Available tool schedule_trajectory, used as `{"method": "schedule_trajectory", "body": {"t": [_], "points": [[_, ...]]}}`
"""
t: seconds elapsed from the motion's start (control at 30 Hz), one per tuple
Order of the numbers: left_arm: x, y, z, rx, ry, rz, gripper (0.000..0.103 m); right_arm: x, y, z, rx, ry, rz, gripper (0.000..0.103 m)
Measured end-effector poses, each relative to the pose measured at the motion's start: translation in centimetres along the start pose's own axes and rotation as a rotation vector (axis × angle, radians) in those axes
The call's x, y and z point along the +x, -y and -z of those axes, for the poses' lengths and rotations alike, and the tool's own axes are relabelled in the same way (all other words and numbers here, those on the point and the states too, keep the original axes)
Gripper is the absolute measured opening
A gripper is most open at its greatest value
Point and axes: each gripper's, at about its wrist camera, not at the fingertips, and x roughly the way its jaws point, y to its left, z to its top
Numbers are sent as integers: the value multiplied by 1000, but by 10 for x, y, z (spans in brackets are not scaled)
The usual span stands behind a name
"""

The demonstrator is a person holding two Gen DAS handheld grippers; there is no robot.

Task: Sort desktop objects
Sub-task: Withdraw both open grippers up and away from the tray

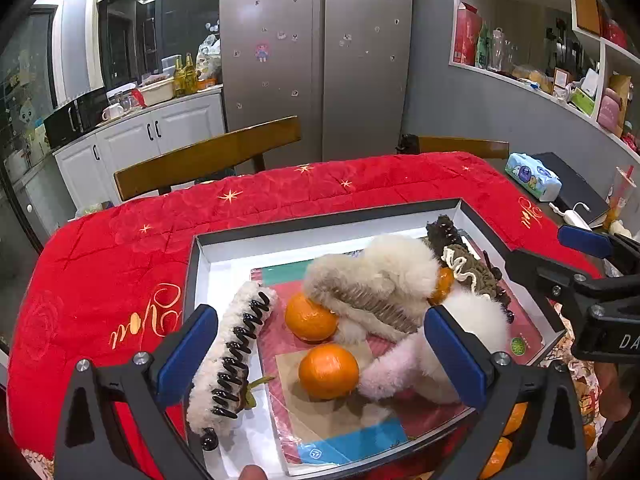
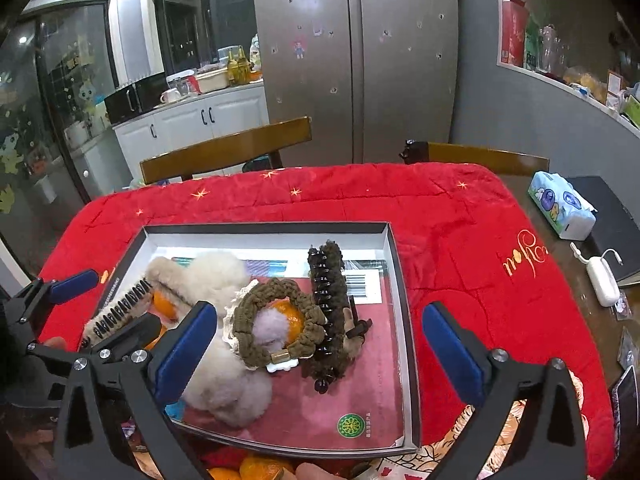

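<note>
Right, the tangerines [image 1: 328,371] & fuzzy hair clips [image 1: 236,356] sit piled in the shallow box [image 1: 328,216] on the red quilt [image 1: 120,248], your left gripper [image 1: 320,356] & right gripper [image 2: 320,350] both gape wide w/ nothing between them, so pick one item next.

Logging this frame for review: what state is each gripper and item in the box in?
Left gripper: open, empty.
Right gripper: open, empty.
Shallow grey-rimmed box: lidless, holding the items.
Cream fuzzy hair claw with black teeth: lying flat, teeth up.
Front orange tangerine: whole, unpeeled.
Olive crocheted scrunchie: draped over another tangerine.
</note>
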Motion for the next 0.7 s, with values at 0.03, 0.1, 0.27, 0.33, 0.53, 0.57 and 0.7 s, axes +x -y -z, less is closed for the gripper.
{"method": "schedule_trajectory", "body": {"t": [0.03,0.1,0.27,0.33,0.53,0.57,0.7], "points": [[-2,-1,-1,-1,4,-1,103,-2,0,-1,1,6,0,103],[-5,-1,-2,-3,11,-4,103,-6,0,-2,3,15,-2,103],[-20,-2,-7,2,38,-20,103,-24,0,-6,5,55,-1,103],[-29,-3,-10,-4,54,-19,103,-36,-1,-10,6,77,-5,103],[-84,-1,-23,-11,153,-44,103,-88,-9,-20,-7,185,-6,103],[-95,-1,-25,-16,168,-47,103,-97,-11,-21,-9,203,-11,103],[-138,2,-29,-19,231,-70,103,-136,-18,-21,-29,269,-14,103]]}}
